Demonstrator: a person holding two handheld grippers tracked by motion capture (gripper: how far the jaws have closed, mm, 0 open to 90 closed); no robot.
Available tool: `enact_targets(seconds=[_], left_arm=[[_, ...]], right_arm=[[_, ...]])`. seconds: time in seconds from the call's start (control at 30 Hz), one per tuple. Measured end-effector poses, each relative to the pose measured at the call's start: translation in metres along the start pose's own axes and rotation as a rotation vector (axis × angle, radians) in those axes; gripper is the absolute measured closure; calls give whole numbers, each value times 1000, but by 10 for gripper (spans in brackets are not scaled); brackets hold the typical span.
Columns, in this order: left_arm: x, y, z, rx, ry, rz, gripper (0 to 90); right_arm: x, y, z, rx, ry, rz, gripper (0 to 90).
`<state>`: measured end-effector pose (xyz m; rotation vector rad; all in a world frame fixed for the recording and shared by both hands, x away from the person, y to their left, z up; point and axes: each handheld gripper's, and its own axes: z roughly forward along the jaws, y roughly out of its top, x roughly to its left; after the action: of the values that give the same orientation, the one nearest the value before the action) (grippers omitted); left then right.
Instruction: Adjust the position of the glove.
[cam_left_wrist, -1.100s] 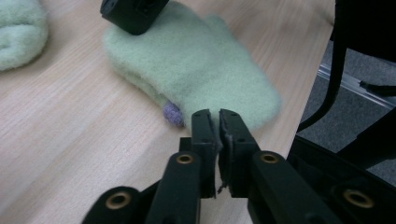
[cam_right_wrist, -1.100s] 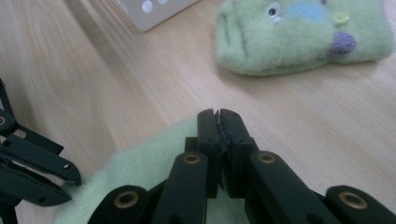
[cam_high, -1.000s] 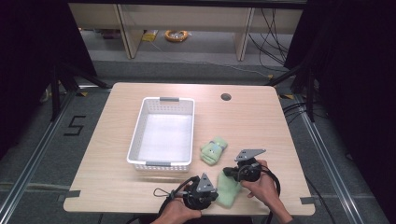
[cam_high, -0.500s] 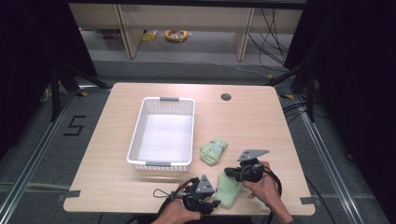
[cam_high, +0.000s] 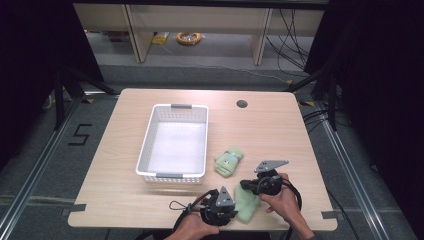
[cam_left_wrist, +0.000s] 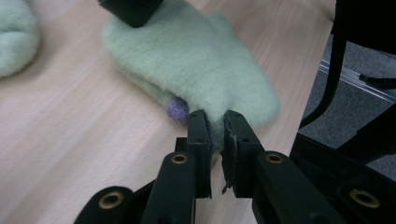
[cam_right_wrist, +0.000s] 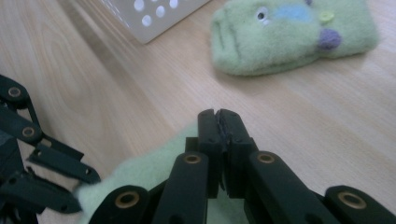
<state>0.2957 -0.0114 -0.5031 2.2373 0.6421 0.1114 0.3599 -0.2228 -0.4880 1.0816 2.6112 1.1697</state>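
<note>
A plain pale green mitten (cam_high: 246, 202) lies near the table's front edge between my two grippers. My left gripper (cam_left_wrist: 215, 116) is shut on its near edge, with fabric pinched between the jaws beside a small purple bobble (cam_left_wrist: 178, 109). From the other side, my right gripper (cam_right_wrist: 218, 113) is shut at the edge of the same mitten (cam_right_wrist: 140, 177). In the high view the left gripper (cam_high: 220, 207) is at the mitten's left and the right gripper (cam_high: 260, 185) at its upper right. A second green mitten (cam_high: 228, 161) with a face lies apart, just beyond.
A white perforated basket (cam_high: 172, 175) stands left of the face mitten (cam_right_wrist: 289, 37), and its corner (cam_right_wrist: 154, 14) is close to the right gripper. A cable hole (cam_high: 242, 104) marks the far side of the table. The table's front edge is just behind both hands.
The left gripper has edged slightly right against the mitten. The right hand and both mittens have hardly moved.
</note>
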Motion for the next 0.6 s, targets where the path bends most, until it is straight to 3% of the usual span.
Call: enact_targets(seconds=[0.13,0.17,0.27,0.3,0.47,0.5,0.57,0.6], left_arm=[[11,2,-10,-5,-6,0,821],[18,2,-15,4,-4,19,822],[23,3,-18,31,-17,19,823],[30,4,-21,77,-21,83,823],[36,7,-23,72,-36,63,821],[39,11,-27,80,-38,93,820],[38,12,-27,65,-31,74,818],[39,13,-28,59,-32,77,817]], right_arm=[[-3,-1,-8,-29,-2,5,885],[-3,-3,-12,-33,-7,28,885],[-3,-6,-16,-41,-4,41,885],[0,-9,-20,-47,-16,60,886],[8,-14,-27,-68,4,73,887],[13,-16,-30,-76,1,98,887],[12,-18,-32,-86,0,70,887],[16,-19,-34,-69,3,104,887]])
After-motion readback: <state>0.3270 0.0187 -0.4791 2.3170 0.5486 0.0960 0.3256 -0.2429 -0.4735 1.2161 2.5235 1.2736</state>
